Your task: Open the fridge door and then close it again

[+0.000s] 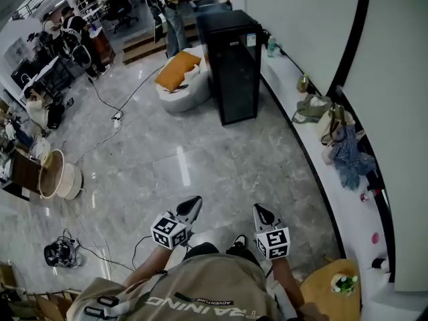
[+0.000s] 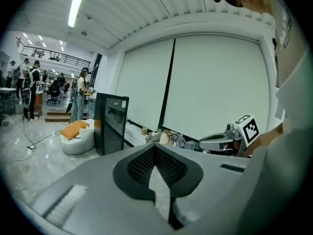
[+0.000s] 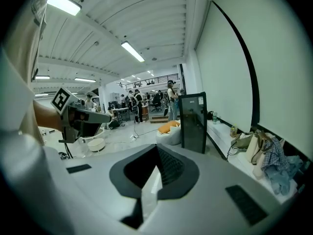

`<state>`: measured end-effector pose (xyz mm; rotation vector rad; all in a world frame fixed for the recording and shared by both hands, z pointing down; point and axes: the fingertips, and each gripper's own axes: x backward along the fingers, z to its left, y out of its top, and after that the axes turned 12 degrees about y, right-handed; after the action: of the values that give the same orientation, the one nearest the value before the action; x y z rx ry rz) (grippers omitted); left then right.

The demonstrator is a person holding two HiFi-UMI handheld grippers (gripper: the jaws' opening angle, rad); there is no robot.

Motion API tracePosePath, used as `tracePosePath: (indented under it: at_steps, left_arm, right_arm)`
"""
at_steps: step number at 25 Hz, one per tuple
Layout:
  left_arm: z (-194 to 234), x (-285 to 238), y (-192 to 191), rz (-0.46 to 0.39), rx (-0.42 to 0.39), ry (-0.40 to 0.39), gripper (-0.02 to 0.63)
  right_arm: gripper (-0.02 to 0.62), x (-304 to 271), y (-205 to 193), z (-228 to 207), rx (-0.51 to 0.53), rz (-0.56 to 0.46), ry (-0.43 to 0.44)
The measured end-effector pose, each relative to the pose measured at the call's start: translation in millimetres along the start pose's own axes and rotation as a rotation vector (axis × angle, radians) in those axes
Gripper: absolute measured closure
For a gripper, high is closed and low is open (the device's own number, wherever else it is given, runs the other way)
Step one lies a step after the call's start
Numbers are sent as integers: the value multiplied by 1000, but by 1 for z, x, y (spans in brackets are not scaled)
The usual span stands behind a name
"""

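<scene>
Tall black fridge (image 1: pixel 231 65), glass door (image 1: pixel 242 79) shut, upright on grey floor (image 1: pixel 167 172) just beside white ledge (image 1: pixel 314 172)

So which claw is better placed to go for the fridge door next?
Right, but barely. Both the left claw and right claw are shut, empty and far from the closed fridge, which stands slightly to the right ahead. From which side it opens can't be told.

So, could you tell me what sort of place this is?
Probably an open-plan lab or office: a wide marble-look floor crossed by cables, people working at the far end, and a black fridge standing free.
</scene>
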<state>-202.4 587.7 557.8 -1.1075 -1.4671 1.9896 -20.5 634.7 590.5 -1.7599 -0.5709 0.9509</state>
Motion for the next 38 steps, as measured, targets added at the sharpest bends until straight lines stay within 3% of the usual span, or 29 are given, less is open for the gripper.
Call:
tracePosePath:
  at_steps: [7, 18, 26, 33, 38]
  left_arm:
    - [12, -21, -13, 70, 20, 76, 606]
    - [42, -77, 7, 46, 103, 61, 606]
    - [99, -127, 32, 13, 144, 40, 606]
    - [159, -158, 58, -7, 144, 5, 606]
    - [193, -180, 64, -3, 140, -21, 606]
  right_arm:
    - [600, -18, -7, -23, -26, 25, 73]
    - [600, -66, 21, -68, 1, 60, 74]
    - [600, -119, 53, -82, 22, 98, 62]
    - [600, -180, 97, -86, 64, 92, 39]
    - [600, -214, 107, -95, 81, 111, 9]
